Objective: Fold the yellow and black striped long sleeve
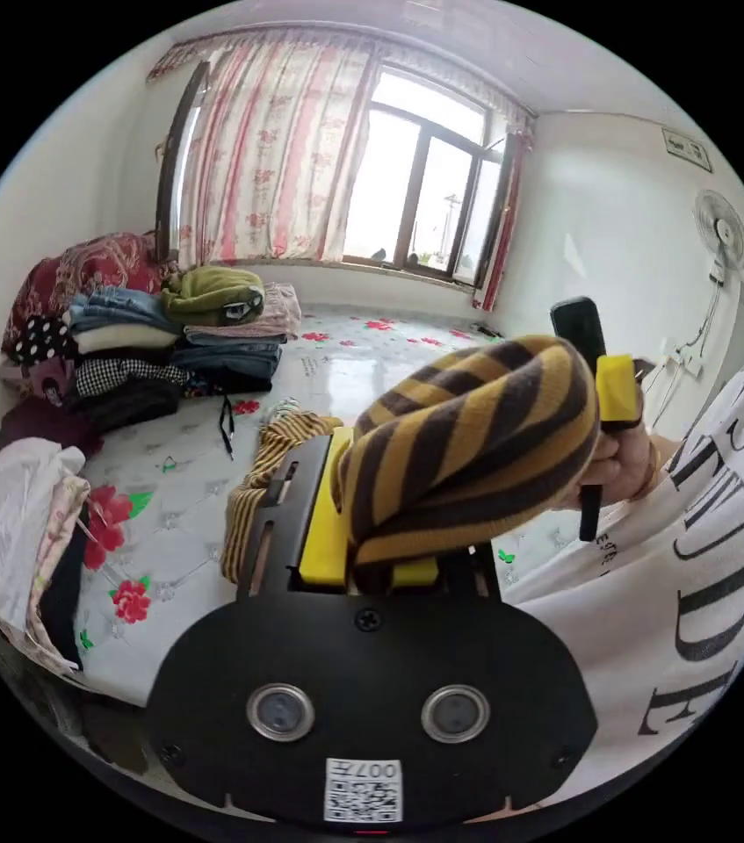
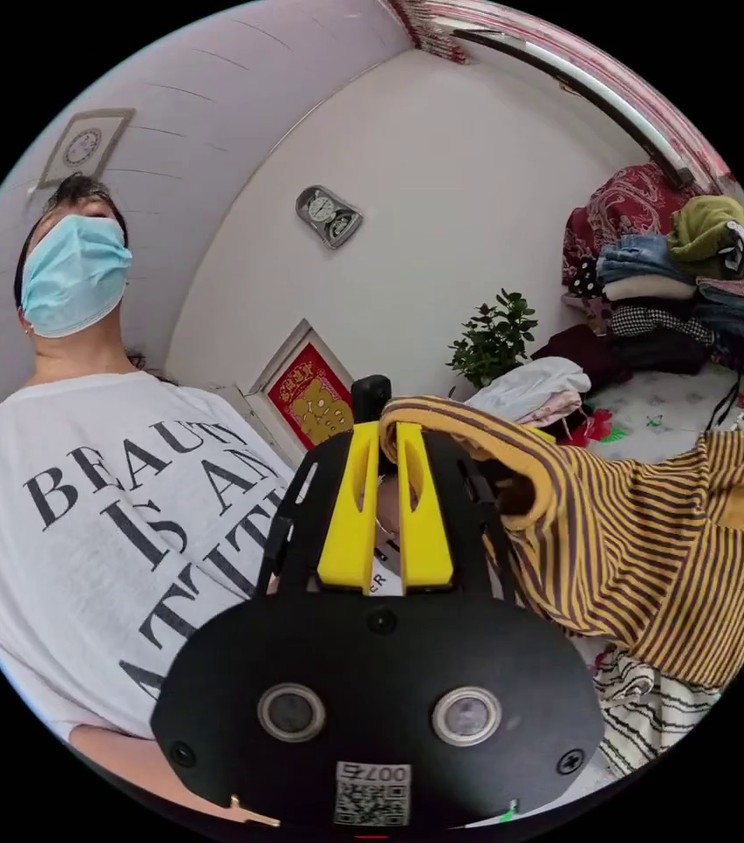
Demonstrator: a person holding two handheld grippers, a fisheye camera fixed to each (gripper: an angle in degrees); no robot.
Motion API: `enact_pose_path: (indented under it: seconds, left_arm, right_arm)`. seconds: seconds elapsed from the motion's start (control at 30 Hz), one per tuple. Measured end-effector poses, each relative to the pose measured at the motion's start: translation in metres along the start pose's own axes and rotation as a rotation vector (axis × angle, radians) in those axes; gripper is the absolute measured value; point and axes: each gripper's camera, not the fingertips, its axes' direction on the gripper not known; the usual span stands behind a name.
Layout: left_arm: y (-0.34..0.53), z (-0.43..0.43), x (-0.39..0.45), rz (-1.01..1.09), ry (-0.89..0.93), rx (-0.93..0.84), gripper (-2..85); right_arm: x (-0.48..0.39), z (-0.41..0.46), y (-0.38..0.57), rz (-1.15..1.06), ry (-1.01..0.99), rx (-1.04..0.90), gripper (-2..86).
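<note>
In the left gripper view, the left claw (image 1: 372, 492) clamps a bunched fold of the striped long sleeve (image 1: 468, 457). The right claw (image 1: 604, 395) shows at 3 o'clock. In the right gripper view, the right claw (image 2: 382, 457) is closed, pinching the sleeve's edge; the garment (image 2: 653, 553) hangs toward 4 o'clock above the bed (image 2: 670, 408).

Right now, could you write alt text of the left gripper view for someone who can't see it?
A yellow and black striped long sleeve drapes over the left gripper, hiding how its jaws stand. Behind it, a hand holds the right gripper; folded clothes sit stacked by a curtained window.
</note>
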Motion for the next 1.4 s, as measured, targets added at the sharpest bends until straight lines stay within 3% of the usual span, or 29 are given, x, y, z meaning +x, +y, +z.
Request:
enact_pose_path:
  seconds: [0.13,0.27,0.4,0.77,0.9,1.03,1.13,1.23,1.4]
  left_arm:
    - [-0.022,-0.108,-0.063,-0.219,0.116,0.279,1.1]
    - [-0.065,-0.178,-0.055,-0.157,0.051,0.377,0.5]
    - [-0.104,-0.239,-0.039,-0.131,0.179,0.537,0.3]
    - [-0.154,-0.412,0.02,-0.032,0.143,0.9,0.2]
    - [-0.162,-0.475,0.057,0.026,-0.007,1.011,0.2]
    - [-0.186,-0.49,0.096,0.076,-0.187,0.994,0.2]
    - [-0.206,-0.475,0.107,0.06,-0.236,0.948,0.3]
    - [-0.223,-0.455,0.107,0.035,-0.227,0.924,0.3]
    - [-0.246,-0.422,0.099,0.003,-0.169,0.91,0.3]
  right_arm:
    - [0.032,-0.048,0.012,0.063,0.23,0.047,0.2]
    - [0.102,-0.082,0.047,0.288,0.66,-0.068,0.5]
    - [0.177,-0.074,0.035,0.38,0.797,-0.196,2.0]
    - [0.342,0.128,-0.102,0.159,0.858,-0.636,3.8]
    - [0.384,0.178,-0.121,0.044,0.898,-0.807,3.3]
    - [0.384,0.178,-0.133,-0.119,0.947,-0.934,1.1]
    - [0.385,0.125,-0.137,-0.12,1.029,-0.91,0.4]
    - [0.383,0.025,-0.131,0.029,1.138,-0.831,0.1]
    - [0.332,-0.202,-0.051,0.249,1.514,-0.891,-0.1]
